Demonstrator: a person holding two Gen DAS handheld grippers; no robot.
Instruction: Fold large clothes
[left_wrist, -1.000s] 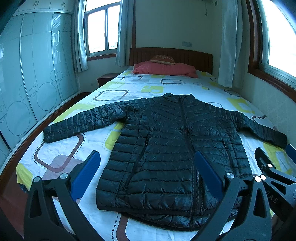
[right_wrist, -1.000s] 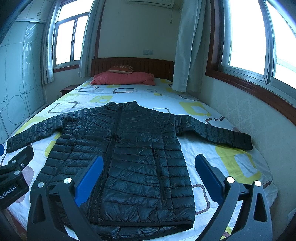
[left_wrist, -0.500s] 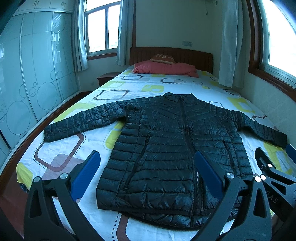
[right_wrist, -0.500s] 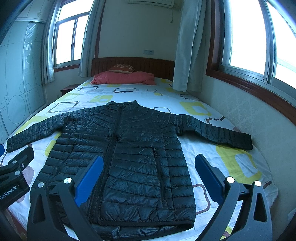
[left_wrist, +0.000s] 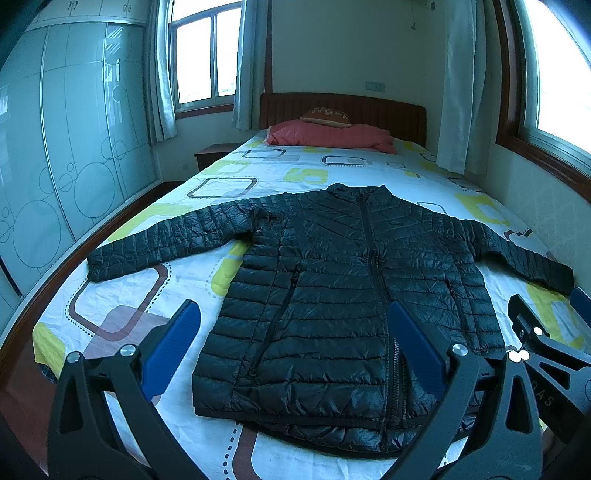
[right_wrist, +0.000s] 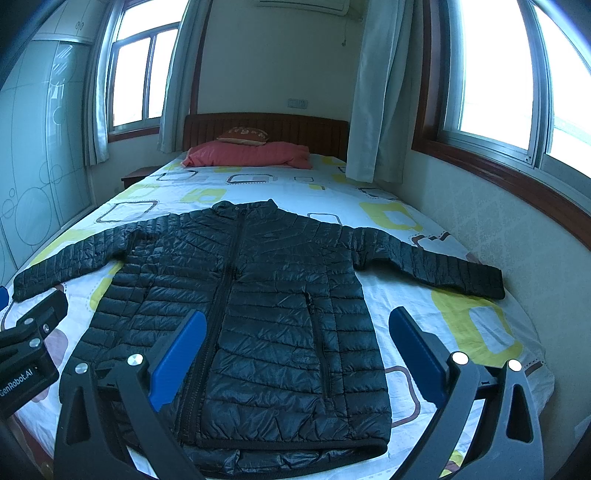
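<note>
Black and quilted, the jacket (left_wrist: 332, 295) lay flat on the bed (left_wrist: 184, 280), front up and zipped, collar toward the headboard (left_wrist: 343, 107) and hem toward the cameras. Both sleeves were spread out to the sides, the one on the left reaching almost to the bed's edge in the left wrist view, the one on the right ending near the wall-side edge in the right wrist view. At the hem the back panel showed a little below the front.

Over the near end of the bed, the left gripper (left_wrist: 293, 350) was released, its blue pads wide apart and holding nothing; between them lay the jacket's lower left half. The right gripper (right_wrist: 297, 354) was likewise spread wide and empty, framing the lower right half and its pocket zip. Neither touched the jacket as far as the views showed. Each gripper's black frame showed at the edge of the other's view.

A white sheet with yellow and brown squares covered the bed. Against the headboard lay a red quilt (right_wrist: 247, 155) with a small pillow (right_wrist: 243, 134) on top. Curtains (right_wrist: 376, 92) hung by the windows, and a frosted wardrobe (left_wrist: 55, 147) stood along the left.
</note>
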